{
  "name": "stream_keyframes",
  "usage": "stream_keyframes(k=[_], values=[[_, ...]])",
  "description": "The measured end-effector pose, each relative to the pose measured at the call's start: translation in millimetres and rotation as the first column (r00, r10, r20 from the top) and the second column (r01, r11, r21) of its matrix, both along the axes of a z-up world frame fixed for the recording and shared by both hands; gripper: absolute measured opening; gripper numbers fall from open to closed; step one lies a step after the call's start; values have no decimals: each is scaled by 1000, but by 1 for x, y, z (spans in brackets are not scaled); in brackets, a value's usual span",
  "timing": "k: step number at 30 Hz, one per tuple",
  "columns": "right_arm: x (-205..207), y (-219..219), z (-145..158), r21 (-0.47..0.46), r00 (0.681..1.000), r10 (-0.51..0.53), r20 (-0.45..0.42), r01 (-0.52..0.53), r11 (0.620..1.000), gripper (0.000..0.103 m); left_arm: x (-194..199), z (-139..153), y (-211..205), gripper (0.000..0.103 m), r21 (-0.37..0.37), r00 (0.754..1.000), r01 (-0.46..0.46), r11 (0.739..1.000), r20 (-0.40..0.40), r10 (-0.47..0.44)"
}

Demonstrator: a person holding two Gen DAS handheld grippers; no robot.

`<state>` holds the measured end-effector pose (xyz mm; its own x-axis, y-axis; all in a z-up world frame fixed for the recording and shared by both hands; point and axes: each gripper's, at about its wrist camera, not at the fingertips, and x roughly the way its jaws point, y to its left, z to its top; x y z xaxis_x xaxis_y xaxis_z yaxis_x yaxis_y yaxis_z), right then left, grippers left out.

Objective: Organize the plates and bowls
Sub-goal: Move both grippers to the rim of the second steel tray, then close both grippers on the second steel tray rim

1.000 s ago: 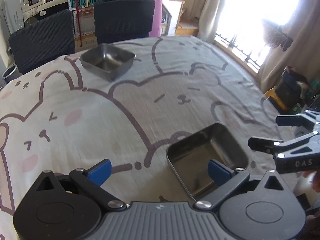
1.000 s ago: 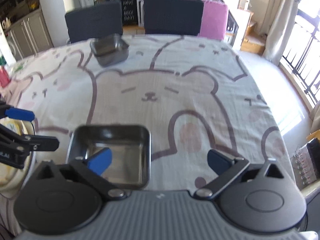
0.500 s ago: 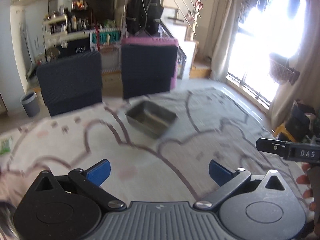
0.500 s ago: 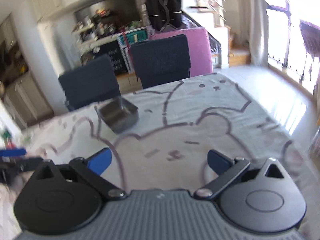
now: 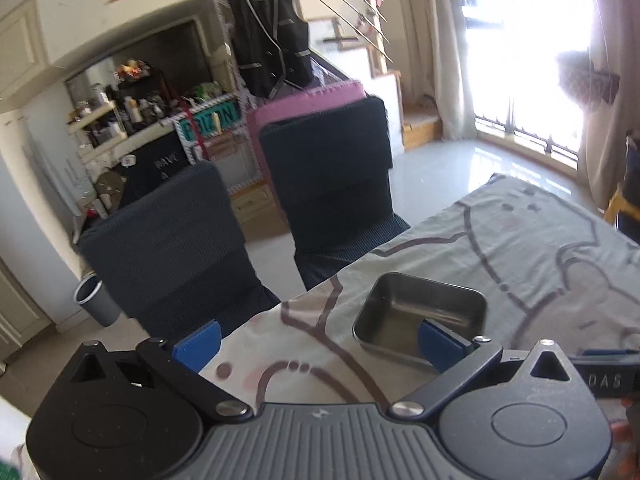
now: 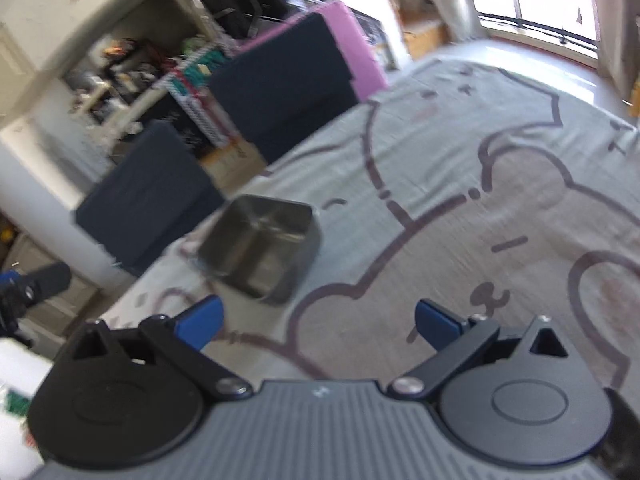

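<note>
The left gripper [image 5: 318, 342] stands wide, its blue pads spread and nothing between them, and its right-hand pad [image 5: 440, 344] overlaps the near rim of the square steel bowl [image 5: 420, 316] in the picture; whether it touches the rim or hangs above it cannot be told. The right gripper [image 6: 318, 322] is equally wide and empty, hovering over the cloth with the same bowl [image 6: 262, 248] ahead and to its left, apart from both pads. That bowl sits on the bear-printed tablecloth [image 5: 540, 248] near the far edge of the table, just before two dark chairs [image 5: 188, 248]. It looks like thin pressed metal with rounded corners and sloping walls, so it is probably light and stiff, not fragile, but smooth and likely to slip if pinched on the slanted outside alone. The surest hold seems to be one wall, one pad inside and one outside, close under the rolled rim. The soft cloth beneath may drag or wrinkle if the bowl is slid rather than lifted. The bowl's inside shows only reflections and it appears empty. No other plate or bowl is visible in either view. At the left edge of the right wrist view a dark part of the other gripper [image 6: 36, 284] shows, blurred.
</note>
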<state>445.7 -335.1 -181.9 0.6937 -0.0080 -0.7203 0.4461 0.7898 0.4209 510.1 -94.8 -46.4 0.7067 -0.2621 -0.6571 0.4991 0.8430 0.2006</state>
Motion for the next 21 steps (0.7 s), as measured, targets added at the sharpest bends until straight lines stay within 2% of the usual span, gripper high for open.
stream_keyframes(k=[4,9,11,16,18,21], values=[[25,-1,-21,24,999,-47,-23,48,999,103,41,-34,-25,103,39,999,26,999,-31,-25],[54,1,-35,18,998,-48,-46,49,999,103,74,-80,-53,103,152,998,49,987,-47,-43],[64,3,-36,1,998,-34,-59,34,999,103,82,-94,-55,103,157,997,47,987,-66,-37],[79,14,-45,-125,993,-30,-112,16,992,103,94,-119,-51,101,156,996,-11,988,-90,26],[79,12,-52,-133,991,-23,-130,6,991,103,94,-124,-47,102,177,996,-22,984,-86,37],[78,10,-51,-169,992,-4,-128,-18,986,103,91,-121,-38,101,150,994,-34,988,-93,49]])
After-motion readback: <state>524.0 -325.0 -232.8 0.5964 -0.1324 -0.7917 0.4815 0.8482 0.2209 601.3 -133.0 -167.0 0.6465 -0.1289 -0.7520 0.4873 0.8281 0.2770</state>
